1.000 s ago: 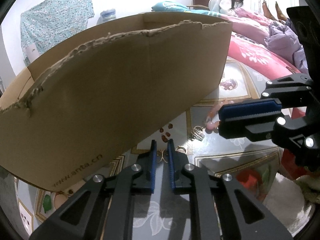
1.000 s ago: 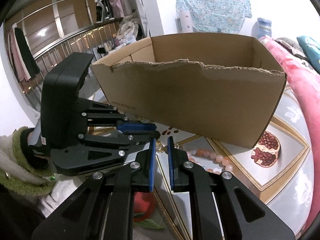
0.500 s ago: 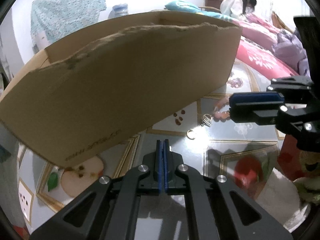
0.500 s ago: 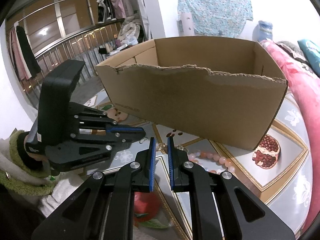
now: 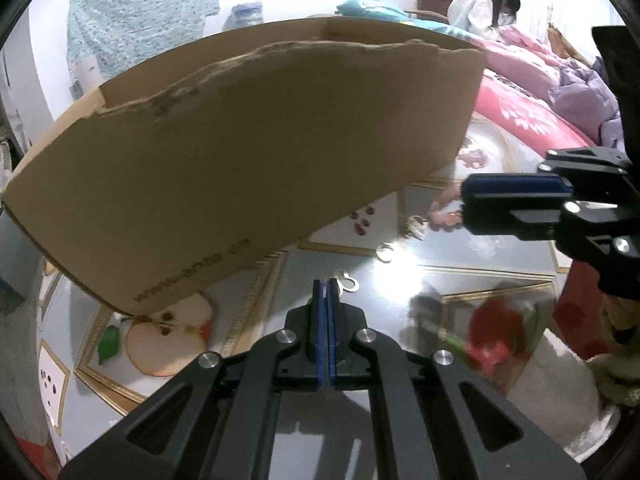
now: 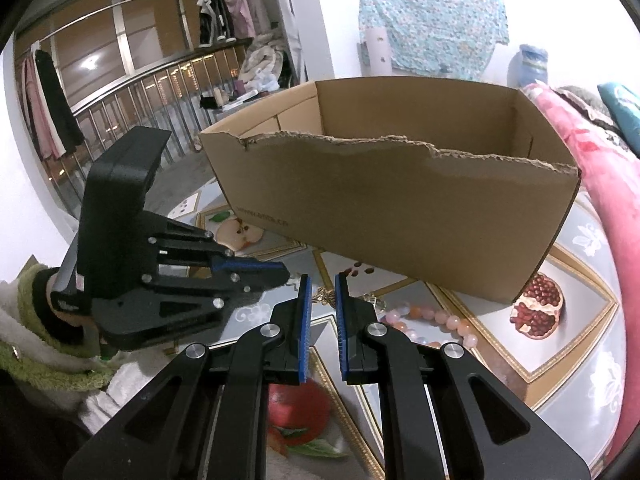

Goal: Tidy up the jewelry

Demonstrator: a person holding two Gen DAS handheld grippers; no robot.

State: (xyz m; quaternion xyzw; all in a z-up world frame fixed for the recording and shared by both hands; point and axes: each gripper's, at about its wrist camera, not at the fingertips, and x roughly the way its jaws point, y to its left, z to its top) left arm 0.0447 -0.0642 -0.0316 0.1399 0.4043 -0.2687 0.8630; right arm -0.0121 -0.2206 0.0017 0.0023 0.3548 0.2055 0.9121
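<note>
A torn cardboard box (image 5: 248,160) stands on the fruit-print table; it also shows in the right wrist view (image 6: 400,208). My left gripper (image 5: 325,292) is shut, with a small silver hooked earring (image 5: 347,282) showing at its fingertips, lifted above the table. It appears from the side in the right wrist view (image 6: 276,270). My right gripper (image 6: 321,296) is open a little over a gold butterfly piece (image 6: 326,295) on the table. A pink bead bracelet (image 6: 436,318) lies to its right. A ring (image 5: 385,254) and a silver charm (image 5: 416,227) lie near the box.
The table (image 6: 560,344) has a glossy cloth with pomegranate (image 6: 538,312) and apple prints. A pink quilt (image 5: 532,120) lies on the right, with a person sitting behind. A railing (image 6: 140,92) runs far left.
My left gripper closed on the small silver earring and lifted back from the table. The right gripper stayed slightly open and rose a little.
</note>
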